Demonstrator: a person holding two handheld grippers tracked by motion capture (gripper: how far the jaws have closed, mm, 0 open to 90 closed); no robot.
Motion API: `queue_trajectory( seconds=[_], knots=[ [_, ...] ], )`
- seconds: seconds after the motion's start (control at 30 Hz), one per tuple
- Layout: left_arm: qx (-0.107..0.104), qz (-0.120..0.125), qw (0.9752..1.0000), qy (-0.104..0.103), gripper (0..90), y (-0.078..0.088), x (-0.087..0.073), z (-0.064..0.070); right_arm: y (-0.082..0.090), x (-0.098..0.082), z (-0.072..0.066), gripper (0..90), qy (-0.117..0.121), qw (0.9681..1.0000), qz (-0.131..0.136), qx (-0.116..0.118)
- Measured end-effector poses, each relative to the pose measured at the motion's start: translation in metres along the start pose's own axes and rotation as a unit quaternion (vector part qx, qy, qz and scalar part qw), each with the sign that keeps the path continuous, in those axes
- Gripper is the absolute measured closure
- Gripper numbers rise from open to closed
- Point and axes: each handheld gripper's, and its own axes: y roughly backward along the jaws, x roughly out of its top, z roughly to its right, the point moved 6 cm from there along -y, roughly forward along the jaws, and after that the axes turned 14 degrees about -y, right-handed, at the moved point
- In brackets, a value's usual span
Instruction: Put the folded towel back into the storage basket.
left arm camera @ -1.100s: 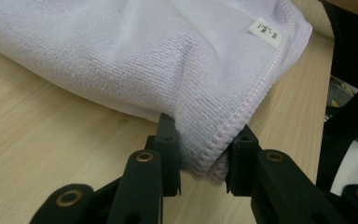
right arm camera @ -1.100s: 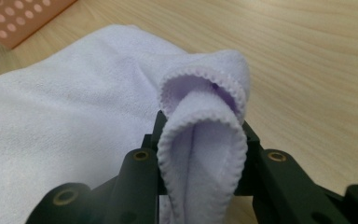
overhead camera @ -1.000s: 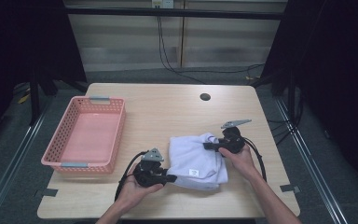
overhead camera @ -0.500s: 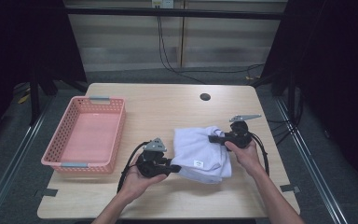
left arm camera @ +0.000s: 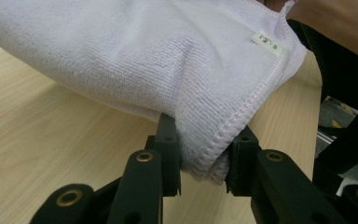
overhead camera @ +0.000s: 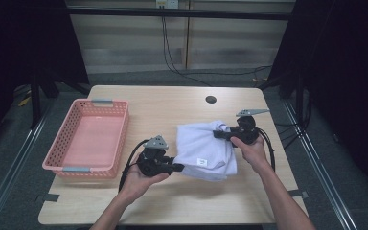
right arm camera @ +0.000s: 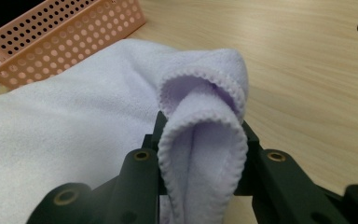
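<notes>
The pale purple towel (overhead camera: 205, 151) hangs stretched between the left gripper (overhead camera: 178, 167) and the right gripper (overhead camera: 219, 134), each clamped tight on a corner, and the pink basket (overhead camera: 65, 168) sits off past the left gripper.

Towel (left arm camera: 135, 60): pale lilac terry cloth, matt, fine looped nap, stitched hem, small white sewn label; tabletop (overhead camera: 172, 105): light wood-grain finish, smooth, low sheen; basket (overhead camera: 120, 125): pink perforated plastic, slightly glossy; gripper jaws: black matt plastic with metal rivets.
</notes>
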Motion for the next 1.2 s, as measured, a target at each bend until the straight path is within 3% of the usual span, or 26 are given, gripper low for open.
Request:
queue_trajectory(
  seconds=[0.43, 0.63, 0.8, 0.9, 1.2],
  knots=[
    [0.016, 0.022, 0.9996, 0.002, 71.2, 0.038, 0.004, -0.006, -0.008, 0.021, -0.031, 70.1, 0.026, 0.9995, 0.007, 0.018],
    [0.033, 0.03, 0.999, -0.001, 70.8, 0.05, 0.004, -0.01, -0.015, 0.034, -0.042, 70.3, 0.032, 0.9991, 0.007, 0.026],
    [0.04, 0.04, 0.9983, 0.011, 71.1, 0.061, 0.005, -0.014, -0.018, 0.042, -0.051, 70.4, 0.038, 0.999, 0.006, 0.024],
    [0.046, 0.047, 0.9978, 0.006, 71.3, 0.075, 0.007, -0.016, -0.021, 0.051, -0.062, 70.5, 0.041, 0.9986, 0.011, 0.033],
    [0.053, 0.063, 0.9964, 0.015, 71.6, 0.103, 0.003, -0.029, -0.038, 0.07, -0.084, 71.1, 0.049, 0.9971, 0.015, 0.056]
  ],
)
